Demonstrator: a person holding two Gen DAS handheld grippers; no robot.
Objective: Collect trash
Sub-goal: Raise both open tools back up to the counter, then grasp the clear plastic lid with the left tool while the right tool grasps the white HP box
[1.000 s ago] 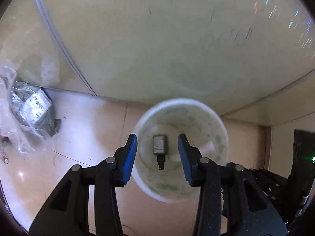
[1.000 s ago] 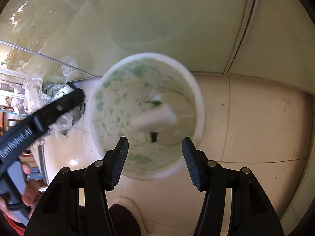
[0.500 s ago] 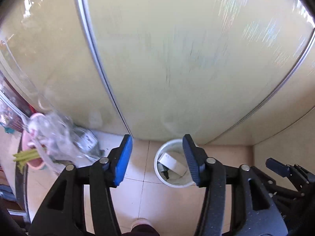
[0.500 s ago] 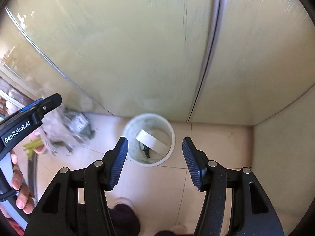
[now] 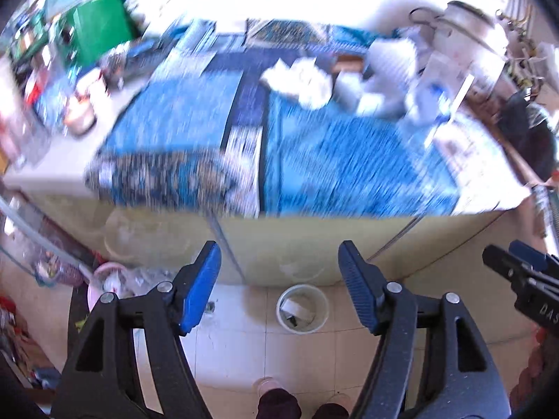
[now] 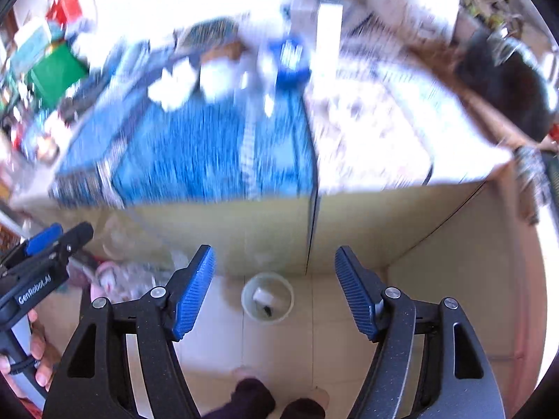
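Both grippers, left gripper (image 5: 279,288) and right gripper (image 6: 274,289), hang empty, jaws opening. Crumpled tissue (image 5: 300,80) sits near the worktop's (image 5: 349,174) far edge among bottles; a hasty reach could topple them

A woven-looking blue patterned cloth (image 5: 349,160) covers the table, whose front panels (image 5: 314,237) look smooth and faintly glossy, above shiny pale floor tiles (image 5: 237,352), where a smooth white plastic waste bin (image 5: 323,309) stands; both grippers have matt black plastic arms and ribbed blue pads (image 6: 194,293).
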